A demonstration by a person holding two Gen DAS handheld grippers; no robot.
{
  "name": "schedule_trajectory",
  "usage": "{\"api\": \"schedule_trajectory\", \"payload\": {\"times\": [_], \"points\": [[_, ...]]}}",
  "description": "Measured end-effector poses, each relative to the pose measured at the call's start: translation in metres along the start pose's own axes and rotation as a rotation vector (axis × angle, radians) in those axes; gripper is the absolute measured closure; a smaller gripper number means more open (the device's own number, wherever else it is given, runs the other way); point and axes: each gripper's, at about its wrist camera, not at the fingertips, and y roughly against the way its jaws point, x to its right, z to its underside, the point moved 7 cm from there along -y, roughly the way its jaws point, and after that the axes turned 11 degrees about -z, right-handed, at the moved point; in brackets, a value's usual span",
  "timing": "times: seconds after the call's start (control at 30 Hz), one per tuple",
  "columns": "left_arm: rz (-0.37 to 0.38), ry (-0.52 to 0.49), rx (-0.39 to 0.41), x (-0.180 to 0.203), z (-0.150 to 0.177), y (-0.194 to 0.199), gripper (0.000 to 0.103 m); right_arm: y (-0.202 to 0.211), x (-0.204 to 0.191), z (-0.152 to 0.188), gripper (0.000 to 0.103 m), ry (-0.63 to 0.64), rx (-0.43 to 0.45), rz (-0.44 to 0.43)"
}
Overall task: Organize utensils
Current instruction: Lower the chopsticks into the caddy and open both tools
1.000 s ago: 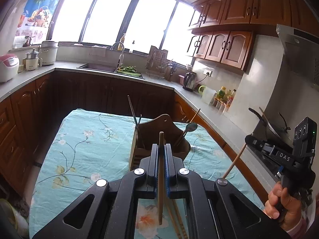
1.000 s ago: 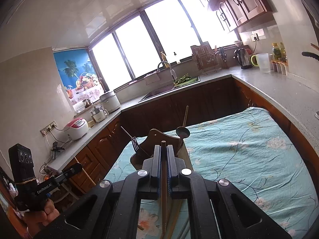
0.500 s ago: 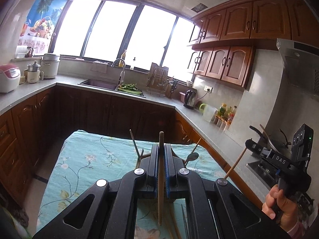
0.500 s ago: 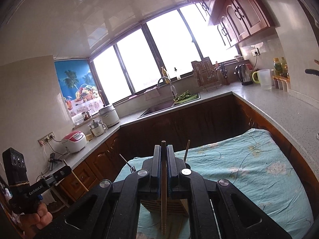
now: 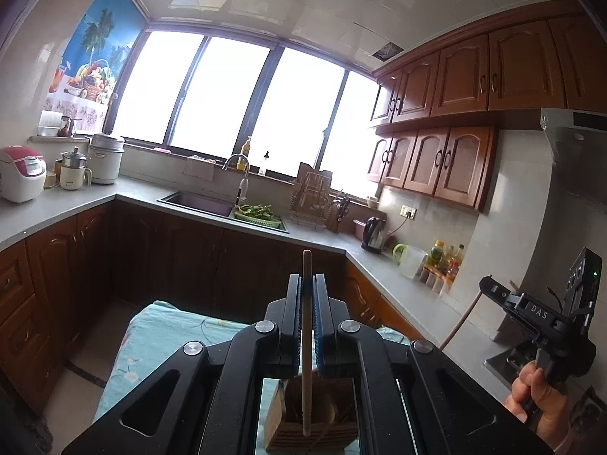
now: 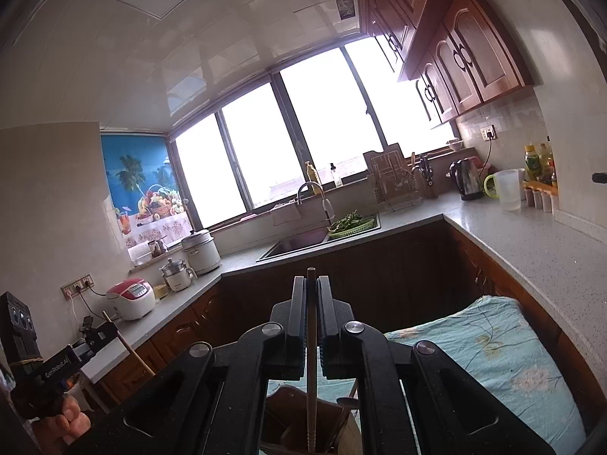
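My left gripper (image 5: 306, 284) is shut on a wooden chopstick (image 5: 306, 345) that stands upright between its pads, its lower end over the wooden utensil holder (image 5: 311, 422) below. My right gripper (image 6: 311, 286) is shut on a second chopstick (image 6: 311, 371), also upright, above the same holder (image 6: 288, 417), which has a spoon (image 6: 347, 402) in it. Each gripper shows in the other's view, at the right edge of the left wrist view (image 5: 489, 290) and at the left edge of the right wrist view (image 6: 106, 331), with its chopstick sticking out.
The holder stands on a table with a teal flowered cloth (image 6: 493, 345). Dark wooden cabinets and a grey counter (image 5: 212, 212) run around it, with a sink (image 5: 197, 201), kettle (image 5: 373, 235), rice cooker (image 5: 19, 172) and bottles (image 5: 447, 259).
Both grippers have risen and tilted up with their chopsticks. The table and holder have dropped to the bottom of both views and more ceiling shows.
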Motion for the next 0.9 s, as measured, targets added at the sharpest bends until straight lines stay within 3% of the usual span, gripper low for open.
{"api": "schedule_trajectory", "payload": {"times": [0.3, 0.6, 0.9], "points": [[-0.058, 0.049, -0.033, -0.008, 0.043, -0.055, 0.1, -0.03, 0.023, 0.047, 0.098, -0.032, -0.034, 0.037], [-0.068, 0.046, -0.147, -0.001, 0.092, -0.095, 0.1, -0.042, 0.046, 0.094, 0.097, -0.087, -0.133, 0.053], [-0.077, -0.004, -0.195, 0.002, 0.078, -0.104, 0.099, -0.047, 0.048, 0.104, 0.097, -0.1, -0.177, 0.056]]}}
